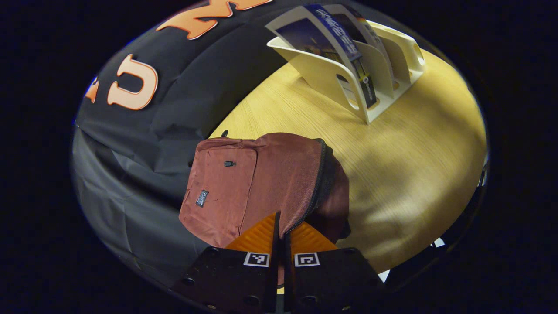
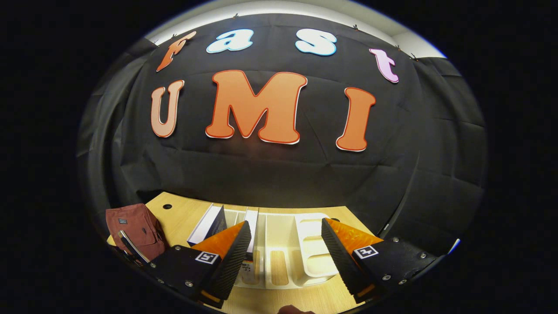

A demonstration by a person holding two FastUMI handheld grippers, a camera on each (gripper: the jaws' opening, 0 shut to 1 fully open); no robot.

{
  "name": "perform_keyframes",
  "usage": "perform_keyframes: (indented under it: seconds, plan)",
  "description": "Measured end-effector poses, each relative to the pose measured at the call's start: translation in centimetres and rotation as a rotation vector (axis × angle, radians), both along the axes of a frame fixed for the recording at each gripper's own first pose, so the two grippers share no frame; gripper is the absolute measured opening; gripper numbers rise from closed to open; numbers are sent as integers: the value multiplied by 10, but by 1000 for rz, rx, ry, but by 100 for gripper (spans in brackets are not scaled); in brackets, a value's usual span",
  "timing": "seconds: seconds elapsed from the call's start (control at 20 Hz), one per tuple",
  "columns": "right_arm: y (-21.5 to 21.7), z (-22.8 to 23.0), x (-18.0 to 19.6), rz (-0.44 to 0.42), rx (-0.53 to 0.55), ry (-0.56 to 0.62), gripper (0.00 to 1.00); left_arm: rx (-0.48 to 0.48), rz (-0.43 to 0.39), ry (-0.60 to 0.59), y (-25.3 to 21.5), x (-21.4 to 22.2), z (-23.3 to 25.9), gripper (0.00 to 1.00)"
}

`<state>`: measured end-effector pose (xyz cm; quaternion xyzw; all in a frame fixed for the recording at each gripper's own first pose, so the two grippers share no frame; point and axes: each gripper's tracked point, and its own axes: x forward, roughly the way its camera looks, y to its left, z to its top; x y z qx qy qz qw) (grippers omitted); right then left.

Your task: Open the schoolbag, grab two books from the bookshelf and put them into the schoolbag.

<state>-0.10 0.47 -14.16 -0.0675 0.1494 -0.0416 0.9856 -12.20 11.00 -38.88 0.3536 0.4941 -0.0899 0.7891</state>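
Cannot tell whether the left gripper (image 1: 281,226) has the zipper pull of the schoolbag (image 1: 261,183) between its nearly closed orange fingers (image 1: 257,235), since the tips cover the lower end of the zipper track (image 1: 317,183). Hidden as well: the bag's interior, the lower parts of the books (image 1: 324,39) behind the dividers of the white bookshelf (image 1: 348,74), and in the right gripper view the shelf's front corners behind the fingers (image 2: 233,248). Cut off at that view's lower edge, a small rounded shape (image 2: 296,310), perhaps a fingertip, too little in view to be sure.
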Motion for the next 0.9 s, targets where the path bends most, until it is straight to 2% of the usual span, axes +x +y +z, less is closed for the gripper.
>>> perform_keyframes:
  seconds: [0.5,0.75,0.9]
  plan:
    - [24,33,21,53,-17,-33,96,-84,-10,18,33,44,62,5]
    - [40,35,33,97,-22,18,96,-135,-35,25,44,70,94,5]
    - [52,34,42,127,13,85,96,-169,-42,26,55,89,112,5]
